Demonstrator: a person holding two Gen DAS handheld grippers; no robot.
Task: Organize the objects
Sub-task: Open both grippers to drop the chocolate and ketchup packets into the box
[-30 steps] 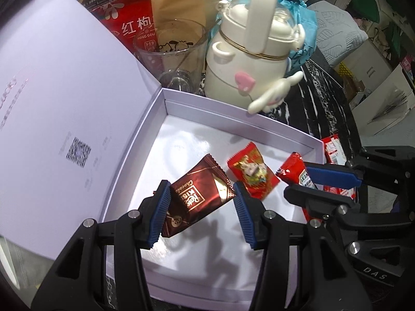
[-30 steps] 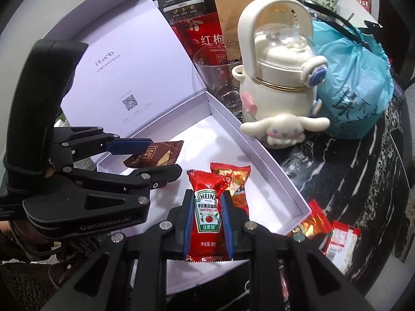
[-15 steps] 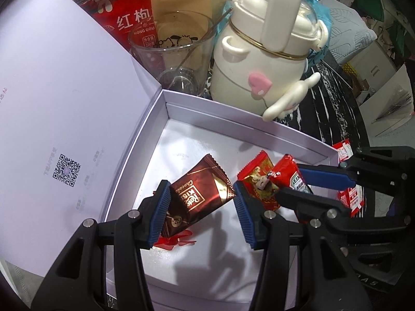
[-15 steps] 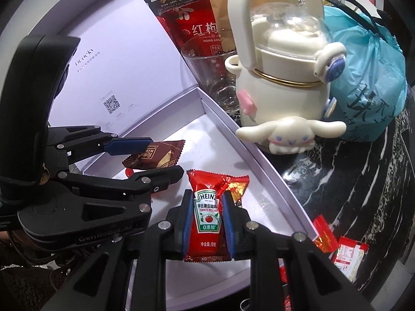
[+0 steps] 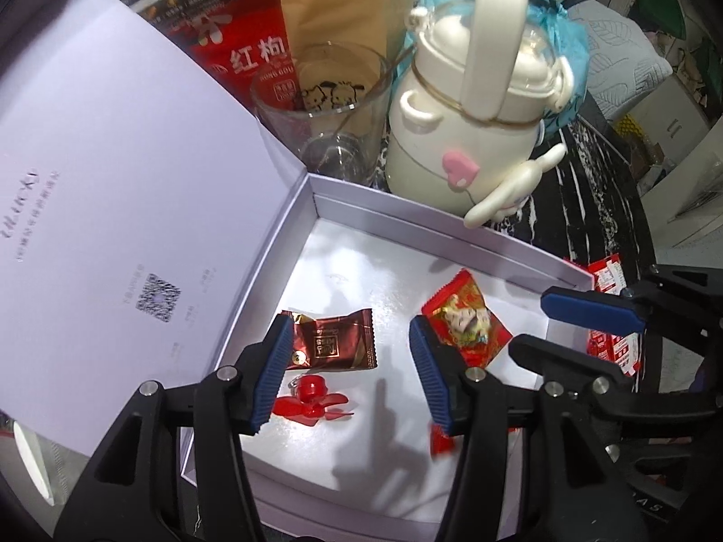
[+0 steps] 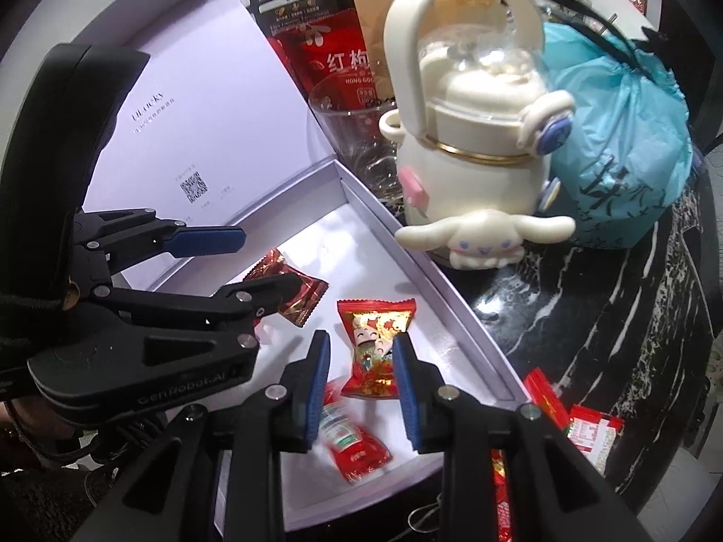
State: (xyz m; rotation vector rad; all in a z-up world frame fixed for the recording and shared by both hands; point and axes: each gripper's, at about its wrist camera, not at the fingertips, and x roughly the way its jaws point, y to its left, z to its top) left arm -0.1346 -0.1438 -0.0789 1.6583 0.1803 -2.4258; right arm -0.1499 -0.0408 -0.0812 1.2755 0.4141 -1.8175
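Both jaw pairs opening, nothing gripped: left gripper (image 5: 345,375) above one brown chocolate packet (image 5: 336,338); right gripper (image 6: 359,390) above one blurred ketchup sachet (image 6: 352,445) and one red candy (image 6: 375,348), all inside the white box (image 6: 452,307). Beside the box: one glass cup (image 5: 325,108), one cream bottle (image 6: 470,153).

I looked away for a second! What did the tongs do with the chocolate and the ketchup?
Both let go. The left tongs dropped the brown chocolate and the right tongs dropped the ketchup packet into the white box; both jaws are opening. The red candy, glass and kettle stayed put.
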